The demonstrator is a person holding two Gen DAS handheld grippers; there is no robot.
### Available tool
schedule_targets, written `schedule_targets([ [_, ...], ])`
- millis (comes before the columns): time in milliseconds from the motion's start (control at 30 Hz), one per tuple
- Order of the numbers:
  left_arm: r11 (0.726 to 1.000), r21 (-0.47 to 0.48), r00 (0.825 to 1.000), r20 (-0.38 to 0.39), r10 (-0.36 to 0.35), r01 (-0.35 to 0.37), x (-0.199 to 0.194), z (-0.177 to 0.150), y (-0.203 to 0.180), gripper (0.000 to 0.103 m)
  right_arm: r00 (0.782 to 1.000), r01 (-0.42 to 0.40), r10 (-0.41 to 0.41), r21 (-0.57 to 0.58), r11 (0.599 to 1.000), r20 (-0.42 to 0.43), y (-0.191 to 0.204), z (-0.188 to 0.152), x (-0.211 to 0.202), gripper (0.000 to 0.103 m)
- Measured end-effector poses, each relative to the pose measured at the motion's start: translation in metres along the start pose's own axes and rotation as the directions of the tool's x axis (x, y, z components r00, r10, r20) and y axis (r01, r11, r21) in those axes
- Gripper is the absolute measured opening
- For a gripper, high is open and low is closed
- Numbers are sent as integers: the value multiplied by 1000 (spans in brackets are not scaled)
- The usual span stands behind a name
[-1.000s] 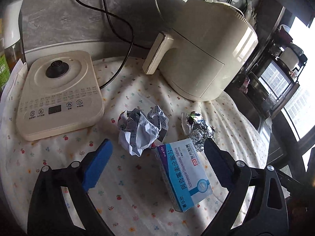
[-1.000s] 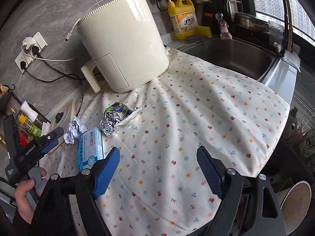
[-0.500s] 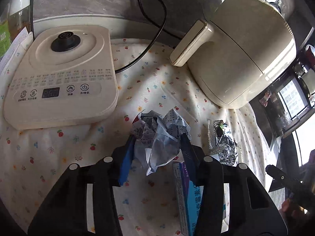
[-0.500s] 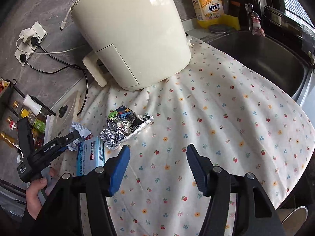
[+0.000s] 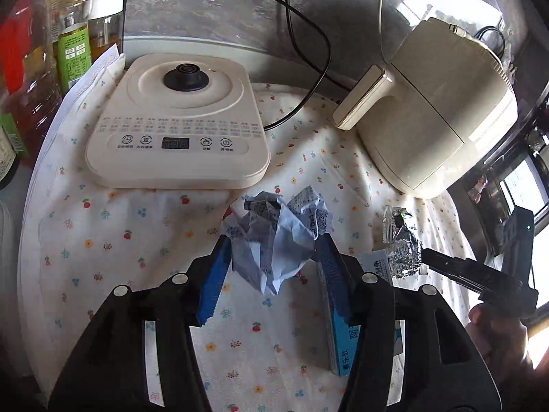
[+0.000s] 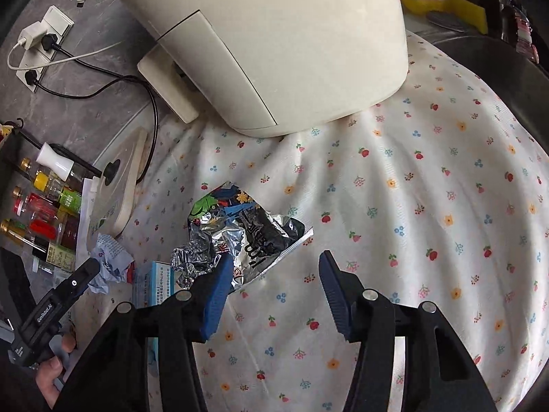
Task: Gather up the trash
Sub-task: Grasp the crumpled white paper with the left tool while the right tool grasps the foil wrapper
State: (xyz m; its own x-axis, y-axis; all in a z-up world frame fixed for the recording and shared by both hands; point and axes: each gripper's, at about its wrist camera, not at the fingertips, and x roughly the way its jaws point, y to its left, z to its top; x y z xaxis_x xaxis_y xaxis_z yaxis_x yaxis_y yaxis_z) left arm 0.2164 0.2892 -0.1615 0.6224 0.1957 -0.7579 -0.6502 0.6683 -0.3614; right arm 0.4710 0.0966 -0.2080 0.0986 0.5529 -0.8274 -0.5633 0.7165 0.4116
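The left tongs (image 5: 274,267) now straddle the crumpled ball of white printed paper (image 5: 278,240), their blue pads against its two sides. The jaws are easing apart at this moment with the paper between them, yet the pads still seem to pinch it. The ball appears to hang a little above the flowered cloth on the bench (image 5: 103,240), though I cannot be sure it is clear of it. A second ago these tongs stood wide over the paper with nothing between the pads; half a second ago they had already closed round it.

The right tongs (image 6: 271,274) are half-wide and closing, and nothing is between the pads yet. The crumpled silver foil snack wrapper (image 6: 240,233) lies on the cloth just ahead of them, its near edge beside the left pad. A second ago the wrapper was well apart from these tongs and the jaws stood wider.

So the first piece of trash looks secured and the second is about to be gripped. The blue-and-white cardboard medicine box (image 5: 343,346) lies untouched between the two, just beside the left tongs.
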Motion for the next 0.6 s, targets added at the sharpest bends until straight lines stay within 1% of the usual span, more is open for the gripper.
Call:
schedule_targets([
  [67, 1000, -11, 1000, -5, 13, -13, -2, -4, 5, 51, 1000, -1, 1, -6, 1000, 9, 1, 3, 3, 51],
  [133, 1000, -23, 1000, -12, 18, -18, -3, -6, 8, 51, 1000, -9, 9, -5, 1000, 4, 2, 8, 6, 47],
  [200, 1000, -25, 1000, -12, 16, -17, -4, -7, 9, 51, 1000, -26, 26, 5, 1000, -17, 0, 12, 10, 30],
  [233, 1000, -21, 1000, -10, 14, -14, -4, -7, 8, 52, 999, -30, 30, 6, 1000, -23, 0, 13, 11, 25],
  [300, 1000, -6, 1000, -15, 12, -12, -2, -6, 4, 55, 999, -31, 31, 5, 999, -27, -1, 13, 10, 6],
  [400, 1000, 9, 999, -40, 8, -8, 10, -5, 1, 56, 999, -33, 33, 15, 999, 10, -2, 9, -3, 3],
  [467, 1000, 9, 998, -60, 9, -9, 18, -6, 1, 53, 999, -35, 34, 31, 999, 34, -5, 6, -13, 3],
  [500, 1000, 11, 998, -67, 4, -3, 21, -6, 1, 50, 998, -32, 30, 40, 999, 47, -7, 4, -19, 3],
  [533, 1000, 15, 997, -72, -1, 2, 23, -7, 0, 35, 998, -28, 25, 51, 998, 59, -8, 2, -24, 3],
  [600, 1000, 29, 998, -70, -4, 6, 22, -8, -2, 32, 996, -20, 14, 73, 997, 86, -12, -3, -36, 3],
])
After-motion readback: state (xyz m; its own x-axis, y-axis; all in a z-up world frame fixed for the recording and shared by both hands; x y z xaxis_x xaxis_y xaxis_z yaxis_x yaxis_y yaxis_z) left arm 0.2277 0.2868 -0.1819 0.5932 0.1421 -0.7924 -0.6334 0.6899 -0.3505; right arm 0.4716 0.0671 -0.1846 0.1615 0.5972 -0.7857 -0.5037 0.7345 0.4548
